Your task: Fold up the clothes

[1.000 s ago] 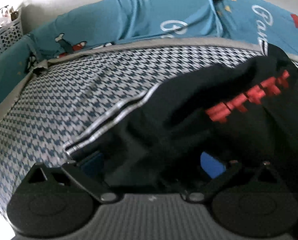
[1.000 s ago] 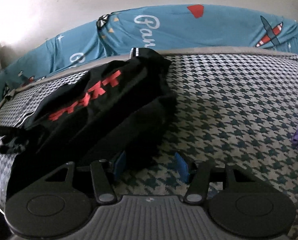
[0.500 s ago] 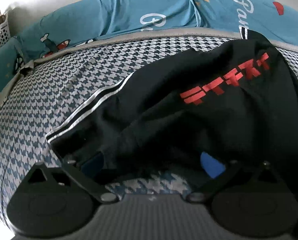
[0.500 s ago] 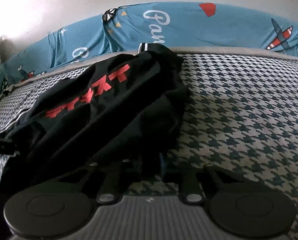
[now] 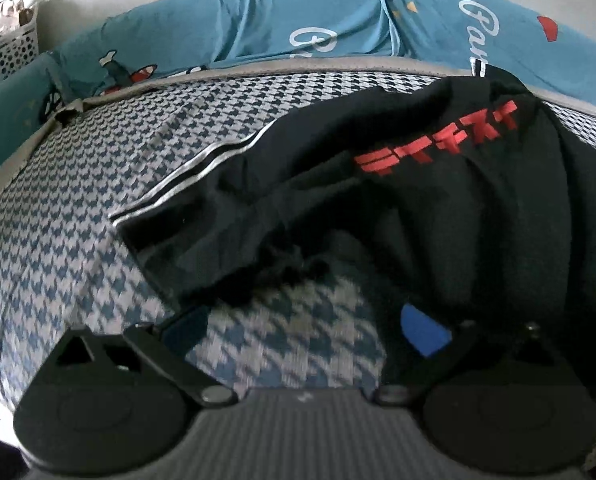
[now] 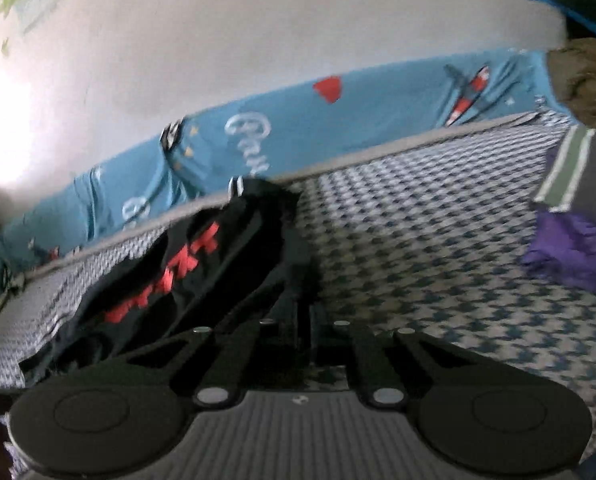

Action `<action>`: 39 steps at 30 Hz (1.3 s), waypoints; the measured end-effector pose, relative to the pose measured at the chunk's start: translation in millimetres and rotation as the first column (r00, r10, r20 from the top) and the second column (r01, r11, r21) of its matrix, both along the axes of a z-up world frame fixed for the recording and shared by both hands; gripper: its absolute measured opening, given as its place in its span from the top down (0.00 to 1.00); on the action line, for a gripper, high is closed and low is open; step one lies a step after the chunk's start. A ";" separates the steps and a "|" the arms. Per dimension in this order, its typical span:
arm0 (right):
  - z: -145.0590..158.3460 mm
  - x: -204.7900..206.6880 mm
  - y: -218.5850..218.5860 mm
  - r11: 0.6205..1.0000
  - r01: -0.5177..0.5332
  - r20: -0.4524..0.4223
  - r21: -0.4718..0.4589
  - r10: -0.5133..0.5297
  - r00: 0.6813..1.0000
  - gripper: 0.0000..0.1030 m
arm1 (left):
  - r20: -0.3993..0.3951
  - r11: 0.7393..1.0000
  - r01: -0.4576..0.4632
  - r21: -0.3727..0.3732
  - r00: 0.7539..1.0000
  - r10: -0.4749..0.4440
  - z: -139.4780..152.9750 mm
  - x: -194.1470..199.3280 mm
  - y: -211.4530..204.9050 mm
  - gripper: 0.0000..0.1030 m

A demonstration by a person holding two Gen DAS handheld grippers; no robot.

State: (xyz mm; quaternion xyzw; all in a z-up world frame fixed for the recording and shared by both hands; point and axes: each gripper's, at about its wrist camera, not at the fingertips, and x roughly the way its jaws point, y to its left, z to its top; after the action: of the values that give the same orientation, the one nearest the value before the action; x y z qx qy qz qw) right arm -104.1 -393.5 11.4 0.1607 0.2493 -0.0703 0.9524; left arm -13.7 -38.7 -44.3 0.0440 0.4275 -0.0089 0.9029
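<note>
Surface: You worked over a bed covered in a blue-and-white houndstooth sheet (image 5: 97, 208), edged at the far side by a grey border and a teal padded bumper (image 5: 298, 20) printed with planes and white script.
Garment: The black garment with red lettering (image 5: 438, 152) lay bunched on the sheet, its body toward the right of your left wrist view and reaching the far border. A white-striped hem (image 5: 201, 168) ran along its left edge, and a ragged near edge sat just beyond your left gripper.
Left gripper: Your left gripper (image 5: 302, 328) stood wide apart with bare houndstooth sheet between its blue pads (image 5: 422, 332). The right pad was just beside or under a black fold; the left pad sat at the garment's near edge. It had hold of nothing that the view showed.
Right gripper: Your right gripper (image 6: 304, 320) had its fingers drawn together, pinching the near right edge of the black garment (image 6: 217, 264). The cloth rose from the sheet to the fingertips. This view was tilted and blurred.
Other clothes: A purple garment (image 6: 570, 252) with a striped green, white and dark piece (image 6: 578, 172) on it lay at the right of the bed, well apart from the black one.
Background: A white perforated basket (image 5: 5, 52) stood at the far left, beyond the bumper, against a pale wall (image 6: 257, 40).
</note>
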 end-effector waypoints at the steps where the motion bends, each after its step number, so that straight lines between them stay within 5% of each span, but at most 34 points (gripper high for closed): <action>1: 2.2 -5.0 -4.0 1.000 0.022 0.009 0.006 -0.022 1.000 0.94 | 0.000 1.000 0.000 -0.001 1.000 0.000 -0.1 -4.1 0.2 0.00; 8: 7.6 -19.7 -20.3 0.983 0.176 0.021 -0.054 -0.175 0.984 0.97 | -0.005 1.000 0.006 -0.002 1.000 -0.006 -0.1 -29.2 -1.3 0.00; 16: 4.1 -27.7 -38.5 0.978 0.208 -0.046 0.013 -0.207 0.977 0.95 | -0.004 1.000 0.016 0.014 1.000 -0.016 0.9 -42.2 -4.0 0.00; 22: -11.4 -30.4 -52.8 0.970 0.226 -0.133 0.094 -0.213 0.968 0.69 | -0.005 1.000 0.018 0.013 1.000 -0.018 0.2 -44.3 -3.7 0.00; 28: -28.1 -26.4 -55.0 0.963 0.227 -0.201 0.146 -0.195 0.960 0.55 | -0.008 1.000 0.017 0.002 1.000 -0.017 -0.6 -43.9 -3.0 0.00; 36: -40.3 -15.5 -39.1 0.974 0.215 -0.222 0.069 -0.195 0.955 0.59 | -0.012 1.000 0.010 -0.019 1.000 -0.010 -0.9 -43.8 0.3 0.00; 38: -41.6 -14.0 -36.8 0.974 0.222 -0.220 0.037 -0.208 0.953 0.82 | -0.013 1.000 0.008 -0.023 1.000 -0.008 -1.0 -43.9 1.3 0.00; 39: -41.9 -12.8 -36.0 0.976 0.218 -0.220 0.023 -0.208 0.953 0.85 | -0.014 1.000 0.007 -0.025 1.000 -0.007 -1.0 -44.0 1.8 0.00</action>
State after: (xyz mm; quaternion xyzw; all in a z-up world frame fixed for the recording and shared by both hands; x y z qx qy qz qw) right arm -116.9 -429.5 -30.6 0.2001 0.3342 -0.1837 0.9025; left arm -57.6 -36.9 -45.4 0.0340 0.4335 -0.0177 0.9004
